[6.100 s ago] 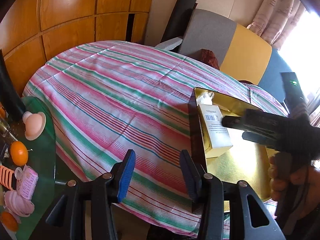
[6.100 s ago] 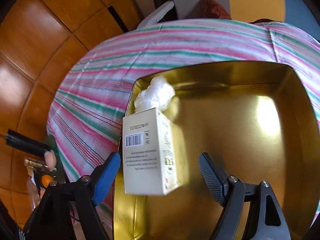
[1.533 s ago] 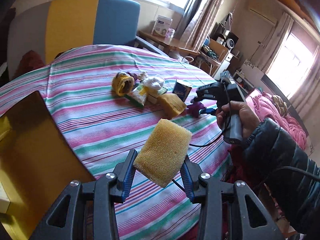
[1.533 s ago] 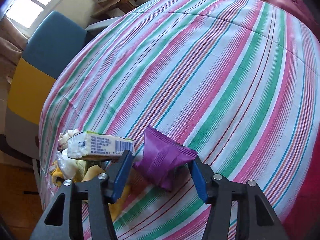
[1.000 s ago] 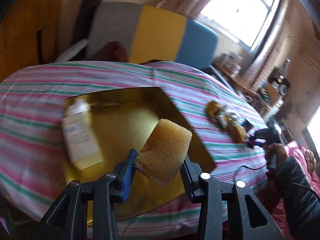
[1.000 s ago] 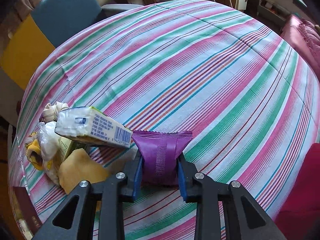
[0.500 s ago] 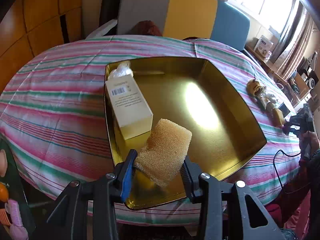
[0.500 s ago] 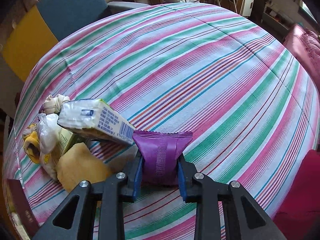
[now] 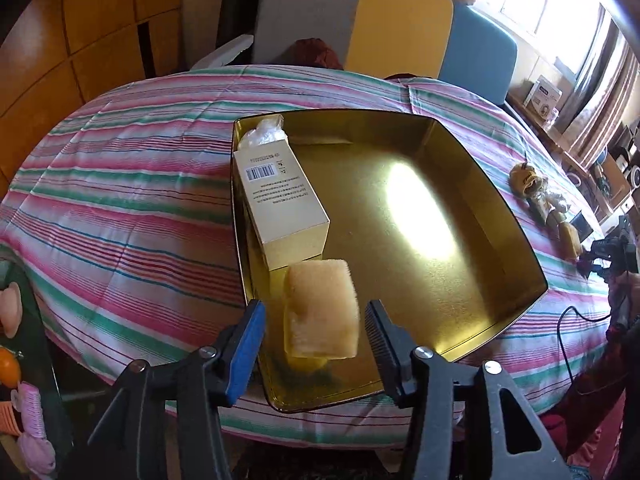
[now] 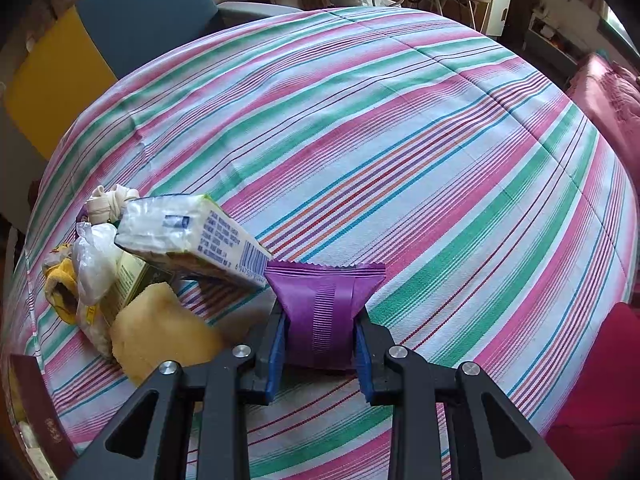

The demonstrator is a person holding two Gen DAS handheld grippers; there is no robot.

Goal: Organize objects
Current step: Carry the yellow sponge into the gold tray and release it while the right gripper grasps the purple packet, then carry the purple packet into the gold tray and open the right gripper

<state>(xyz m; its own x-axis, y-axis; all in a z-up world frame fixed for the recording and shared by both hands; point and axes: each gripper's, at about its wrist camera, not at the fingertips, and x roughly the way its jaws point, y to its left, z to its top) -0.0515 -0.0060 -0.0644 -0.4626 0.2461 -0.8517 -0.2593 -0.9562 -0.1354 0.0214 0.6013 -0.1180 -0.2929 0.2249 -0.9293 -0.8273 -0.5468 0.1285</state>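
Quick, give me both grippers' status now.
Left gripper: open, jaws just opened, sponge loose between them over the gold tray.
Right gripper: shut on purple packet.

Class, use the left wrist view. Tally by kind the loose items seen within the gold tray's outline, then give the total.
cream box: 1
yellow sponge: 1
clear plastic wad: 1
Total within the gold tray: 3

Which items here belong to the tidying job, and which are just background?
Job:
- gold tray
- sponge, lying free between the open left tongs
- cream box in the tray
- purple packet, clamped in the right tongs
- pile of packets on the cloth

Background:
- chair
- striped tablecloth
- side-table toys
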